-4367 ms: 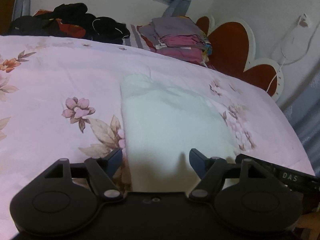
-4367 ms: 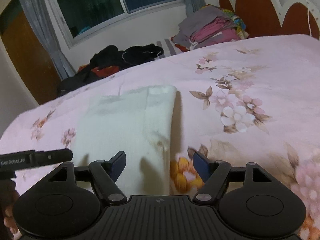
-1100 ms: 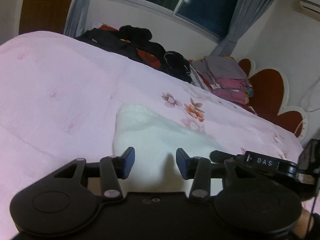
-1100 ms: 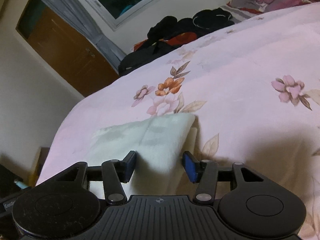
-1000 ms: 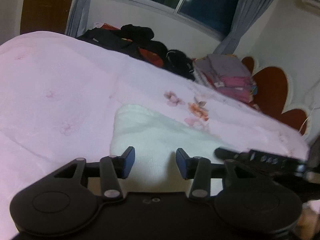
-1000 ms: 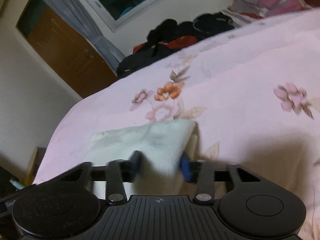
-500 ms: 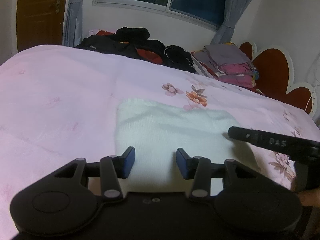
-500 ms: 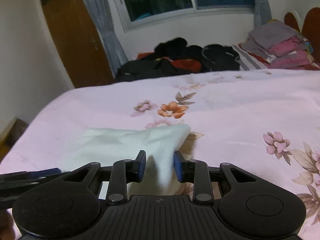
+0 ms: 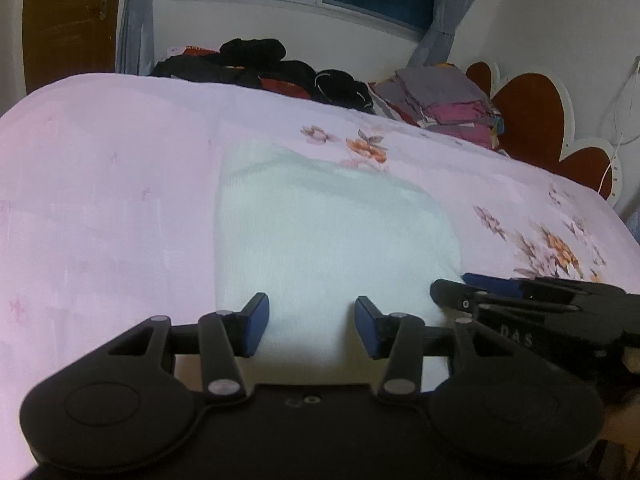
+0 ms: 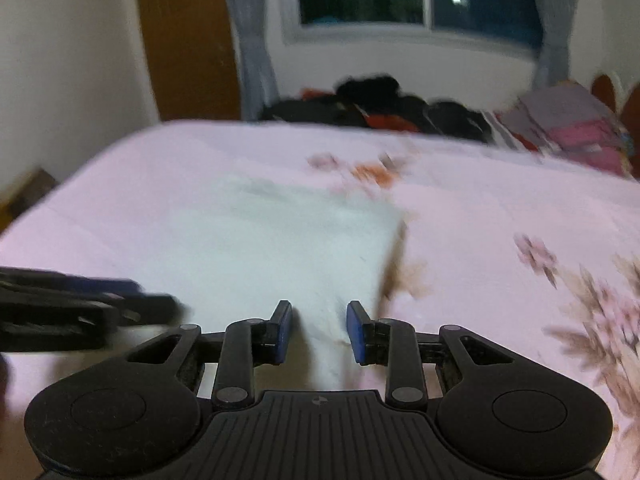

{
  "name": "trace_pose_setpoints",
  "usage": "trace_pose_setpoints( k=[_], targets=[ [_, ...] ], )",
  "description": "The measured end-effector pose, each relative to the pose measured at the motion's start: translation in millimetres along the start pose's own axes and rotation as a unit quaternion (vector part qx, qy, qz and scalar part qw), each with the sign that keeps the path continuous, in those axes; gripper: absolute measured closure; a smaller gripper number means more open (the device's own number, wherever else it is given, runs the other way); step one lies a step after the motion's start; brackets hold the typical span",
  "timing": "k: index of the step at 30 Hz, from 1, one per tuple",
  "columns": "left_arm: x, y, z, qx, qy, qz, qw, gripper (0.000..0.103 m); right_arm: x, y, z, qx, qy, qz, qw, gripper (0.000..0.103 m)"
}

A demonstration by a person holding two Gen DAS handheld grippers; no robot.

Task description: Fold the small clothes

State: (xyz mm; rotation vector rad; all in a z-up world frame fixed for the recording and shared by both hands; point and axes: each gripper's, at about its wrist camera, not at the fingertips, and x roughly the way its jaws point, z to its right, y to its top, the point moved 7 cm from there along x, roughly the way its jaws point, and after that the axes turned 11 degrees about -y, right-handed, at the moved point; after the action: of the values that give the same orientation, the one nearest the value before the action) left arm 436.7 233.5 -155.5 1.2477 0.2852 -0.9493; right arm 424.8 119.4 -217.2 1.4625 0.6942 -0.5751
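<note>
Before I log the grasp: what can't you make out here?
- White cloth near edge: hidden by the gripper bodies in both wrist views.
- Whether either gripper pinches the cloth: left gripper unclear; right gripper view motion-blurred.
- Dark clothes pile: too distant to tell garments apart.

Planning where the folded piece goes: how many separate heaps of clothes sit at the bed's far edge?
2: a dark heap of black clothes below the window, and a folded stack of grey and pink clothes right of it, near the headboard. More may lie hidden behind them.
</note>
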Motion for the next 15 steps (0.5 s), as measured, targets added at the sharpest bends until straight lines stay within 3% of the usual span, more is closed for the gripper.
trace_pose_setpoints(
  k=[7,15],
  targets=[
    [-14.9,-17.8,6.5,0.0,-0.012,-0.01,0.9999,0.057,-16.3,-14.5,7.9,0.013,-0.008,-0.014,1.0,0.073],
    [-18.2,-40.6,9.1,0.019,-0.013,-0.022,0.9995,0.057,-29.4,-57.4,11.5,0.011,-0.014,-0.039,0.999,0.073]
  ],
)
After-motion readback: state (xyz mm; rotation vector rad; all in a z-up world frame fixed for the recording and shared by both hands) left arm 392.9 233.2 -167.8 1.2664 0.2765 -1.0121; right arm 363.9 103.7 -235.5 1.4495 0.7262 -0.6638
